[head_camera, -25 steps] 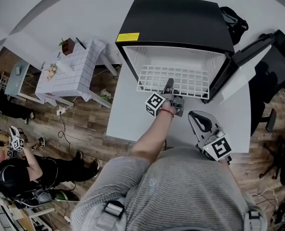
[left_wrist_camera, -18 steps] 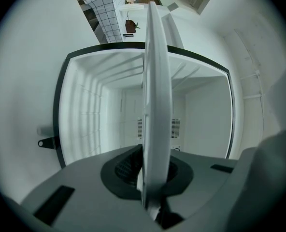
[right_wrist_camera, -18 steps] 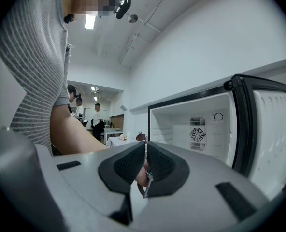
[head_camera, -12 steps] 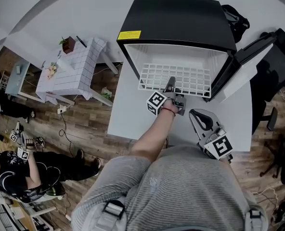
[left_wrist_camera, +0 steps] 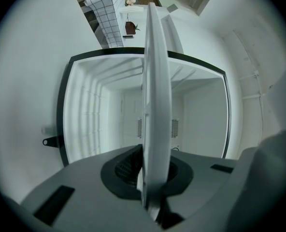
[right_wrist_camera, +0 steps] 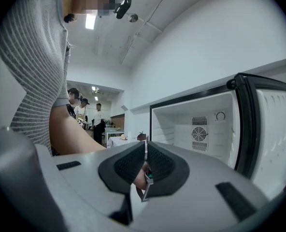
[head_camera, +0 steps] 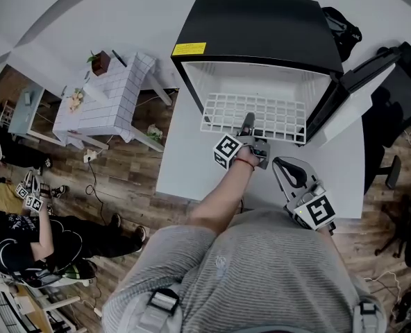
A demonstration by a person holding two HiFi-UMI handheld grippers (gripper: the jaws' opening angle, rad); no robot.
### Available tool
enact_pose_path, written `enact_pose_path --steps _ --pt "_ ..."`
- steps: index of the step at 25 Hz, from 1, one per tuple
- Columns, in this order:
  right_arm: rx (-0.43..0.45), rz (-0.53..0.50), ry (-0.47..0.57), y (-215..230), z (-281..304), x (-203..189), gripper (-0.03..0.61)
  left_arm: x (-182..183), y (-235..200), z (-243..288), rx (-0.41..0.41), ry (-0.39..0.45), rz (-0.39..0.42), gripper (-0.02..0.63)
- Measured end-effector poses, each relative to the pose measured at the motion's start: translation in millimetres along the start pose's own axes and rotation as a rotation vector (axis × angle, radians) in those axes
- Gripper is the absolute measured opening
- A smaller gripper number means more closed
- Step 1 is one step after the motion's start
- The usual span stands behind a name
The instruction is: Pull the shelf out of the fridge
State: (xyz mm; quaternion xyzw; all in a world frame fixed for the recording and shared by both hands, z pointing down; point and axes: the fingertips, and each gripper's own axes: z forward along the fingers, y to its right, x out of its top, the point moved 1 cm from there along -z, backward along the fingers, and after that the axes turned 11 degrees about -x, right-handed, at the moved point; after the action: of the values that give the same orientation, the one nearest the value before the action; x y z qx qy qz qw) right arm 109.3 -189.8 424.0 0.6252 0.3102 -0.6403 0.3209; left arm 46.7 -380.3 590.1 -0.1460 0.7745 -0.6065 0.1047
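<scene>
The black-topped fridge stands open on a white table. Its white wire shelf sticks partly out of the opening, lying level. My left gripper is shut on the middle of the shelf's front edge. In the left gripper view the shelf runs edge-on as a white band between the jaws of that gripper, with the white fridge interior behind it. My right gripper hangs back near my body, shut with nothing in it. In its own view that gripper has its pads together.
The fridge door stands open to the right, also seen as the door in the right gripper view. A black chair is behind it. A small table with a checked cloth stands left. A person crouches on the wooden floor at far left.
The shelf and my left gripper have slid slightly outward, toward me. The right gripper has stayed where it was. The person on the floor shifted.
</scene>
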Motion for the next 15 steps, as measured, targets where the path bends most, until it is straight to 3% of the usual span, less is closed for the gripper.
enact_pose_path --steps 15 --pt "-0.008 -0.002 0.004 -2.4 -6.2 3.0 0.014 -2.1 5.4 -10.6 0.001 0.006 0.002 0.035"
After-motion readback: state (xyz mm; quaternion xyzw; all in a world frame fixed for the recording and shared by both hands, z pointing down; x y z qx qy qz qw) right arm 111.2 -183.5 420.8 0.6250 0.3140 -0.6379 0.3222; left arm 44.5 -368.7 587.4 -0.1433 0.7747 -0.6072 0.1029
